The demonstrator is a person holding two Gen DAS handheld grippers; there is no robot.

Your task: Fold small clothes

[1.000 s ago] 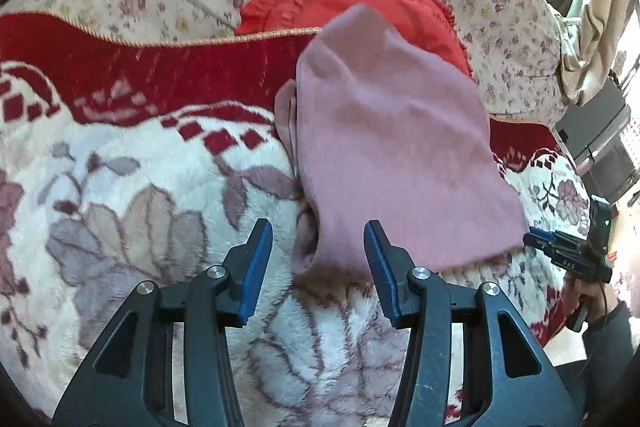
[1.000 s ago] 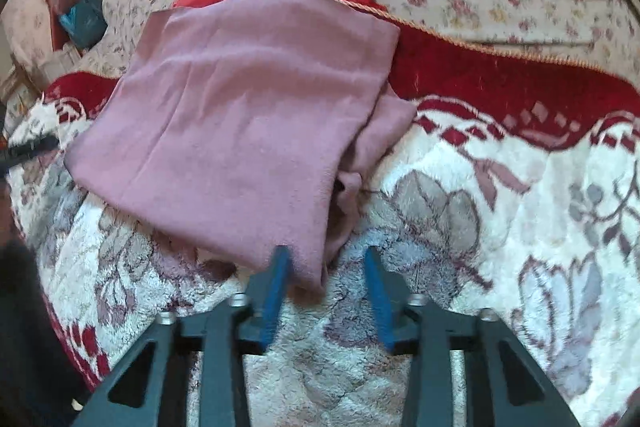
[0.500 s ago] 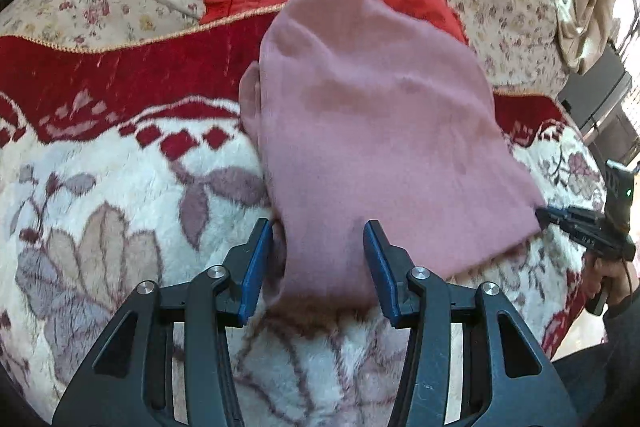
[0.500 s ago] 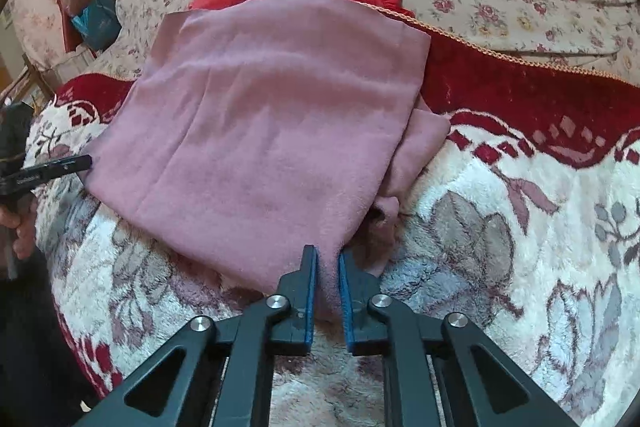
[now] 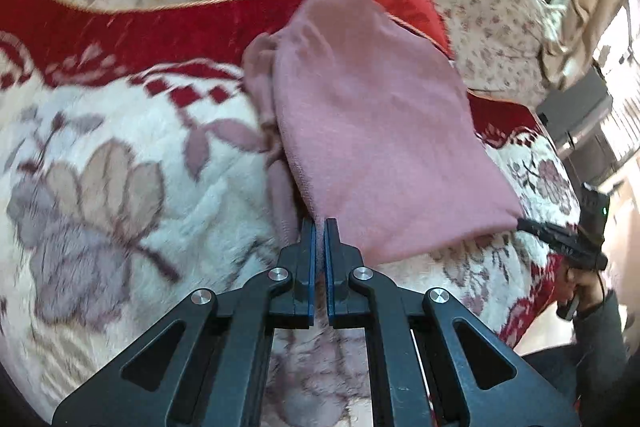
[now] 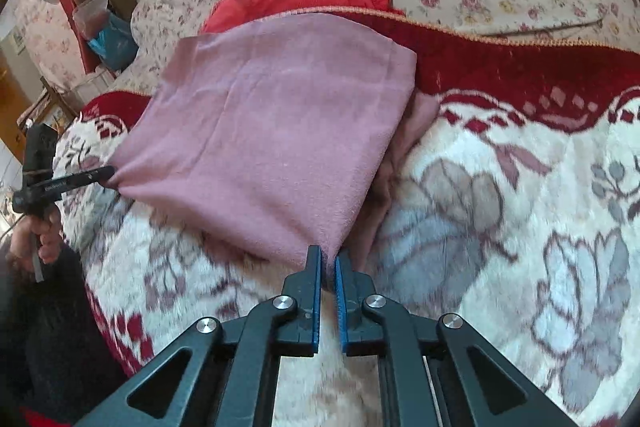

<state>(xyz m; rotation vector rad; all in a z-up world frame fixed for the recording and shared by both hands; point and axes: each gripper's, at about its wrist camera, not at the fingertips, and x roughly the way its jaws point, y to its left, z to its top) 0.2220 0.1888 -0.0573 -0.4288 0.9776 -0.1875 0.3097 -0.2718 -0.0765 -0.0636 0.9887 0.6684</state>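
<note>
With its jaws having just closed, the left claw (image 5: 319, 227) pinches one near corner of the pink garment (image 5: 376, 131) and the right claw (image 6: 328, 257) the other, on a floral blanket (image 6: 500, 227) over the bed. Both corners should, by judgement, lift together, evenly, toward the far edge. The cloth is dusty pink, soft, already doubled.
</note>
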